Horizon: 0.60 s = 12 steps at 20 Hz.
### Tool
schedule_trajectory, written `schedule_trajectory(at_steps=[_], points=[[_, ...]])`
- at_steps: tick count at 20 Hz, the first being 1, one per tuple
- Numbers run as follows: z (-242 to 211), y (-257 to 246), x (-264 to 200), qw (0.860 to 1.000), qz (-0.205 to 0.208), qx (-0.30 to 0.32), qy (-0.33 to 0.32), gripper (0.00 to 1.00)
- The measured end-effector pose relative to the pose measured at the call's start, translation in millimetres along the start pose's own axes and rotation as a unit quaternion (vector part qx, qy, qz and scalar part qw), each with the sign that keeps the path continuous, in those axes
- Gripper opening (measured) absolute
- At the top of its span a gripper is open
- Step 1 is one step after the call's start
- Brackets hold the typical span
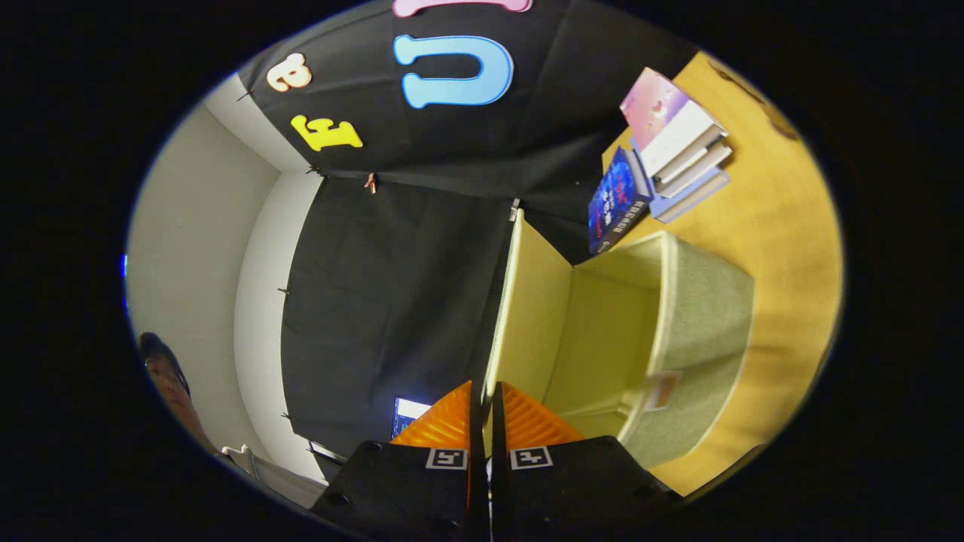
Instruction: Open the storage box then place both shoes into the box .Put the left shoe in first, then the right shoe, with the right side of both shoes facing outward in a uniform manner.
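The storage box (708, 331) has grey-green fabric outside and a pale yellow lining, and it stands on the wooden table (791, 226). Its lid (531, 309) is swung up and away from the opening, so I look into the box's interior, where nothing shows in the part I can see. My gripper (486, 385) is shut on the lid's free edge, with the thin edge pinched between both fingers. The view is rolled to one side, so the table runs up the right of the scene.
A stack of books (678, 143) lies on the table just beyond the box, with a blue book (616, 199) leaning against it. White walls (196, 248) border the booth's black cloth. A person (166, 380) and a lit screen (410, 410) sit left of my fingers.
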<state>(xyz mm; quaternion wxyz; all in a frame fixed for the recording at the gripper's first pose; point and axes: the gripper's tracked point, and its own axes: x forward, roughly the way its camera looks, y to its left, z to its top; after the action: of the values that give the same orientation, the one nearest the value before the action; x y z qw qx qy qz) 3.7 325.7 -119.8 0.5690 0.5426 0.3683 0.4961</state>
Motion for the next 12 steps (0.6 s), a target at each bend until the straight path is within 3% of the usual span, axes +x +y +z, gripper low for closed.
schedule_trajectory(at_steps=[6, 12], points=[[-13.0, 42.7, 68.4, 1.0, -0.002, -0.016, 0.013, 0.06], [-31.9, 64.5, 127.1, 0.999, 0.004, -0.034, 0.036, 0.17]])
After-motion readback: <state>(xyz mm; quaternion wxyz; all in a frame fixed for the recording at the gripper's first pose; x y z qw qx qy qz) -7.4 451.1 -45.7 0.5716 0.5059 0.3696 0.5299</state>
